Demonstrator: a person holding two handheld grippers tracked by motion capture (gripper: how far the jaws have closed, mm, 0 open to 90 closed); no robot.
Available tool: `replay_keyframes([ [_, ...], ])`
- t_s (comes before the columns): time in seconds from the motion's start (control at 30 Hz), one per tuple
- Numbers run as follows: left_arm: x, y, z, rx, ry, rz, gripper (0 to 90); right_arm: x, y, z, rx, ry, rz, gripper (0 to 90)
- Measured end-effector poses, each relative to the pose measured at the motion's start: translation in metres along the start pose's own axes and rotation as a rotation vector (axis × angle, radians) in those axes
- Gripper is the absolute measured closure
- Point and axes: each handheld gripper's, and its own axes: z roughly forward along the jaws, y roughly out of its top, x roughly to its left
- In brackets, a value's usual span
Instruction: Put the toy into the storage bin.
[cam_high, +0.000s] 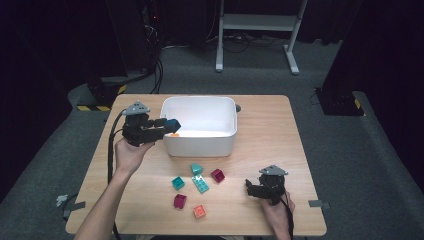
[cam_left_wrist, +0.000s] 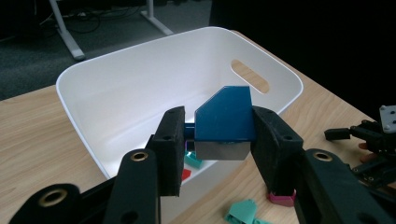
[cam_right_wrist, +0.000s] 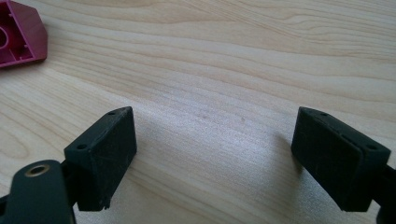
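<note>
Wooden surface (cam_high: 260, 150) carries a white bin (cam_high: 200, 145) at its far middle, and loose blocks lie in a cluster near the front, between the two hands. Left gripper (cam_high: 167, 126) hangs at the bin's left wall, near its front corner, jaws pointing across the rim toward the interior; they are clamped on a dark blue block (cam_left_wrist: 224, 122), which sits squarely between the pads with its bevelled corner up. In the left gripper view the blue block lies over the rim, the bin's open cavity just beyond and below it; a red piece and a teal piece show on the bin floor under the jaws. Judgement: the release turns on this one relation, block over bin interior rather than over the wall, and it appears barely inside. Right gripper (cam_high: 257, 187) rests low at the front right, jaws spread wide with nothing between them, well apart from the bin; a magenta block (cam_right_wrist: 18, 35) lies off to its side.
</note>
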Motion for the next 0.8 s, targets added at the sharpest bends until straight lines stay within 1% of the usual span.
replay_keyframes([
  [0.1, 0.002, 0.004, 0.006, 0.006, 0.009, -0.002, 56.6, 0.000, 0.000, 0.000, 0.000, 0.000, 0.000, 13.7],
  [0.17, 0.004, 0.006, 0.011, 0.004, 0.010, -0.012, 56.6, 0.000, 0.000, 0.000, 0.000, 0.000, 0.000, 13.7],
  [0.27, 0.007, 0.008, 0.020, 0.017, 0.016, -0.022, 56.5, 0.000, 0.000, 0.000, 0.000, 0.000, 0.000, 13.7],
  [0.33, 0.009, 0.009, 0.025, 0.025, 0.019, -0.020, 56.5, 0.000, 0.000, 0.000, 0.000, 0.001, -0.001, 13.7],
  [0.47, 0.012, 0.010, 0.035, 0.036, 0.029, -0.031, 56.6, 0.000, 0.000, 0.000, 0.000, 0.000, 0.000, 13.7],
  [0.6, 0.014, 0.009, 0.043, 0.046, 0.047, -0.042, 56.6, 0.000, 0.000, 0.000, 0.000, 0.000, 0.000, 13.7],
  [0.8, 0.015, 0.008, 0.051, 0.057, 0.066, -0.036, 56.5, 0.000, 0.000, 0.000, 0.000, 0.000, 0.000, 13.7],
])
